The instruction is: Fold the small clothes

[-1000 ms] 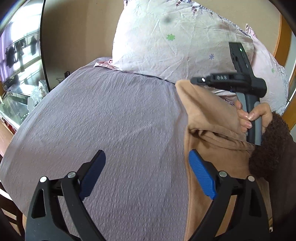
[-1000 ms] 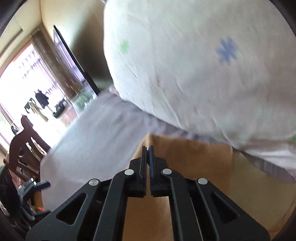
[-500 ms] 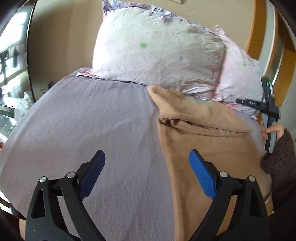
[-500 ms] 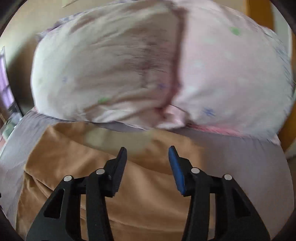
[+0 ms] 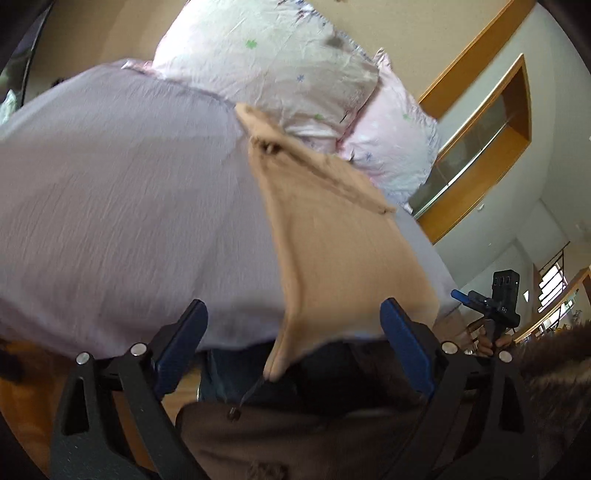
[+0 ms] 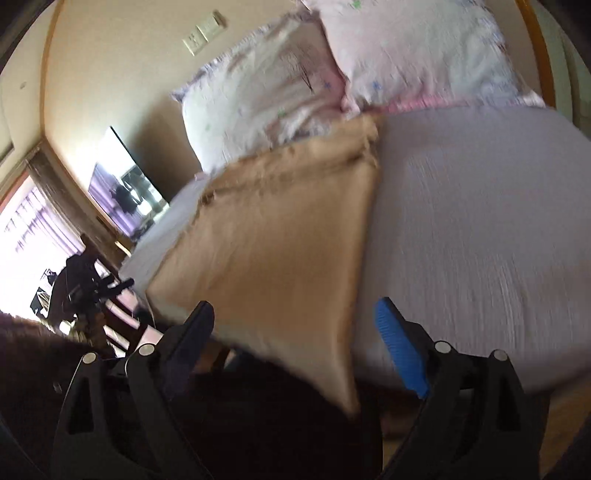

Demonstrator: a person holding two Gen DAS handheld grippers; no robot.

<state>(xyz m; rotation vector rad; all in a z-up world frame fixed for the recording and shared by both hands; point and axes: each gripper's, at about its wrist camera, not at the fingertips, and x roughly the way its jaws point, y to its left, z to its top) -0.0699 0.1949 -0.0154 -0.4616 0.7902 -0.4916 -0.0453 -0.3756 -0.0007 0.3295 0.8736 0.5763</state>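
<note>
You are working over a bed (image 5: 122, 206) spread with a lilac sheet, two pale flowered pillows (image 5: 280, 62) propped at its head against a beige wall. Your left view takes in a wood-framed opening (image 5: 491, 147) to the right of the bed. Only your right view shows the light switch (image 6: 205, 32) on the wall, the dark screen (image 6: 125, 188) and the bright window (image 6: 26, 225) beyond.

The tan garment (image 5: 332, 243) lies flat on the sheet. Its long axis runs from the pillows down to the near edge, where one corner hangs over. The far end, with a rumpled fold across it, touches the pillows.

Your left gripper (image 5: 293, 345) is spread wide and holds nothing, poised at the near edge with that hanging corner between its fingers. Your right gripper (image 6: 295, 349) is likewise wide apart and empty, above the cloth's near end. From the left view, the right gripper shows small at the far right, off the bed.
</note>
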